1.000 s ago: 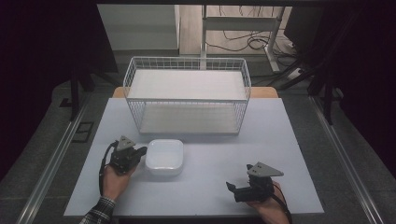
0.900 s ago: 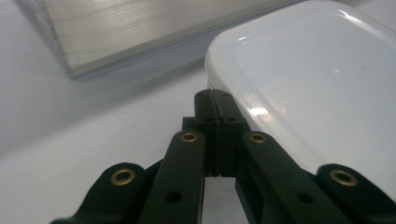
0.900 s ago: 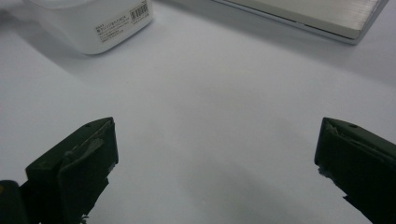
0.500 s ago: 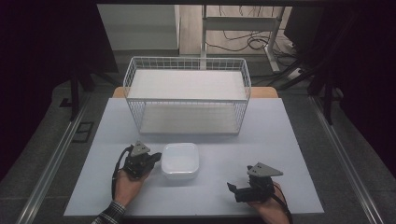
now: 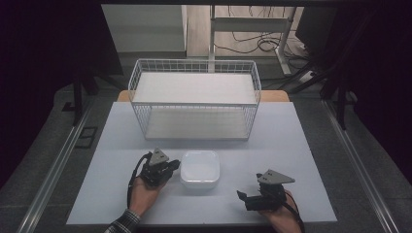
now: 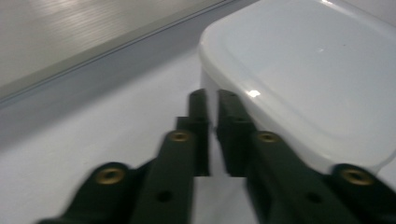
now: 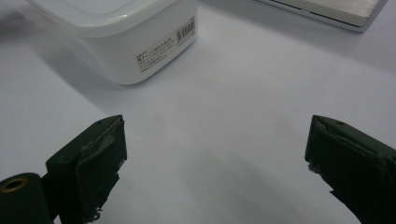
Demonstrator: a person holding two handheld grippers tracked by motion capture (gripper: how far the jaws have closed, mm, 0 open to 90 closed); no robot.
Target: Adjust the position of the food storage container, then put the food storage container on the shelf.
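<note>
— Fingers on my left gripper (image 5: 171, 168) are nearly together, just parting, nothing between them, tips touching the lidded white plastic container's (image 5: 199, 168) left side

— And your right gripper (image 5: 246, 198)?

— I'm holding it wide apart, empty, near the container's right corner. That container is sitting on the white table (image 5: 301, 145), in front of the wire basket (image 5: 194, 104)

— Handling?

— I'm judging it light, stiff, slippery; I'm favouring opposite walls under the lid rim

High overview, 2 close views; shared container (image 5: 199, 168).
</note>
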